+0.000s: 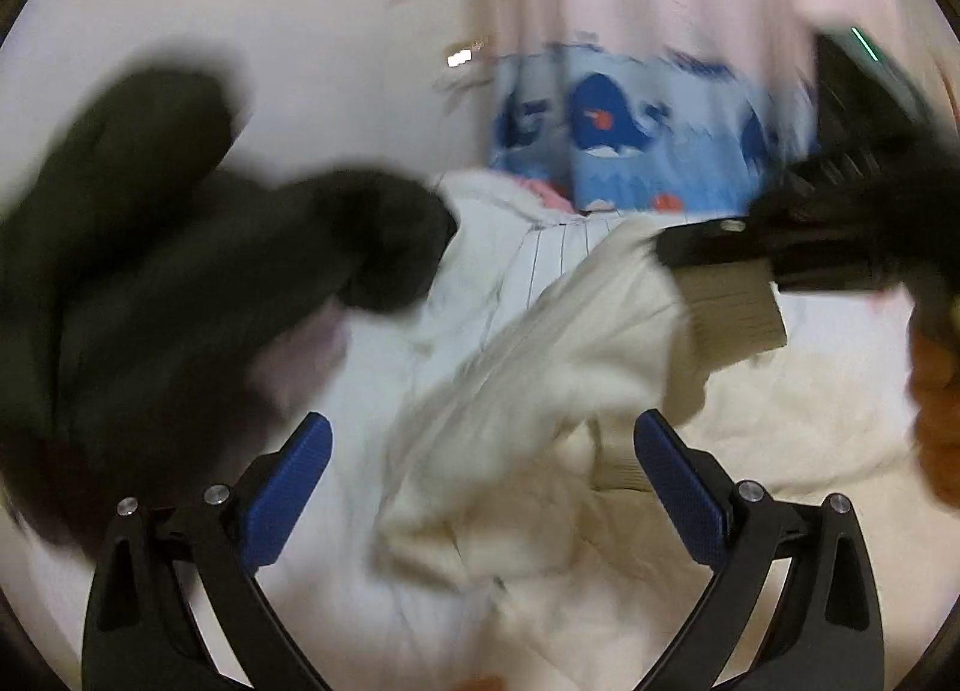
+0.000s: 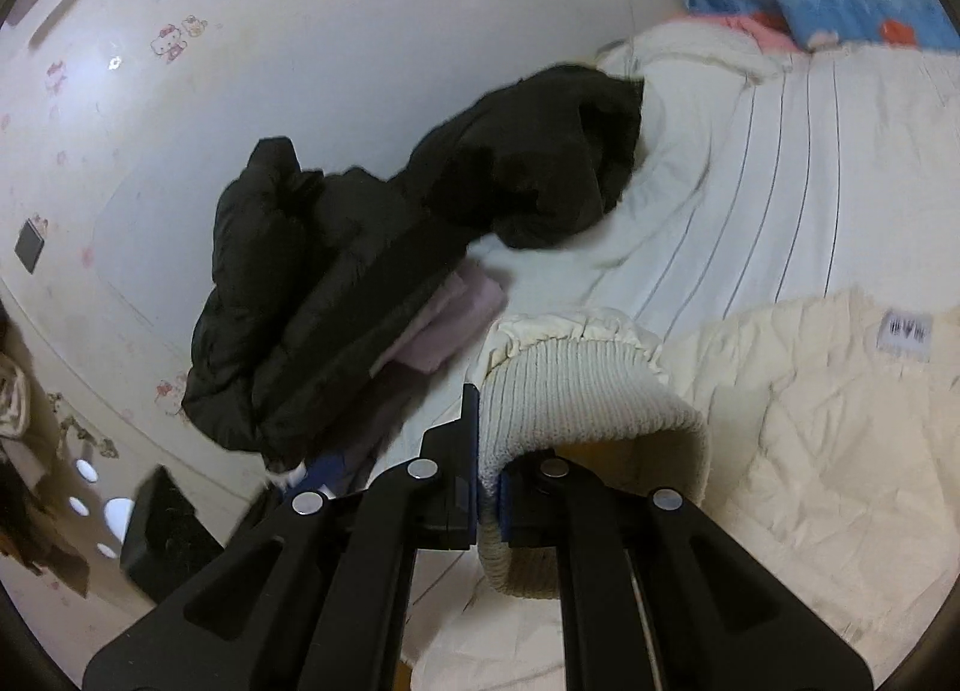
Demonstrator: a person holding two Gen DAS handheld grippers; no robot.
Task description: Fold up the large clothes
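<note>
A cream quilted jacket (image 1: 528, 409) lies rumpled on the bed, also in the right wrist view (image 2: 810, 409). My left gripper (image 1: 483, 475) is open and empty just above it. My right gripper (image 2: 492, 487) is shut on the jacket's ribbed cuff (image 2: 576, 391) and holds the sleeve lifted. In the left wrist view the right gripper (image 1: 750, 247) shows at the right, with the cuff (image 1: 732, 307) hanging from it. The left view is blurred.
A black padded coat (image 2: 336, 271) lies on a pink folded garment (image 2: 456, 313) at the bed's left; it also shows in the left wrist view (image 1: 180, 283). A striped white sheet (image 2: 780, 169) covers the bed. A blue whale-print pillow (image 1: 624, 133) stands at the head, by the wall.
</note>
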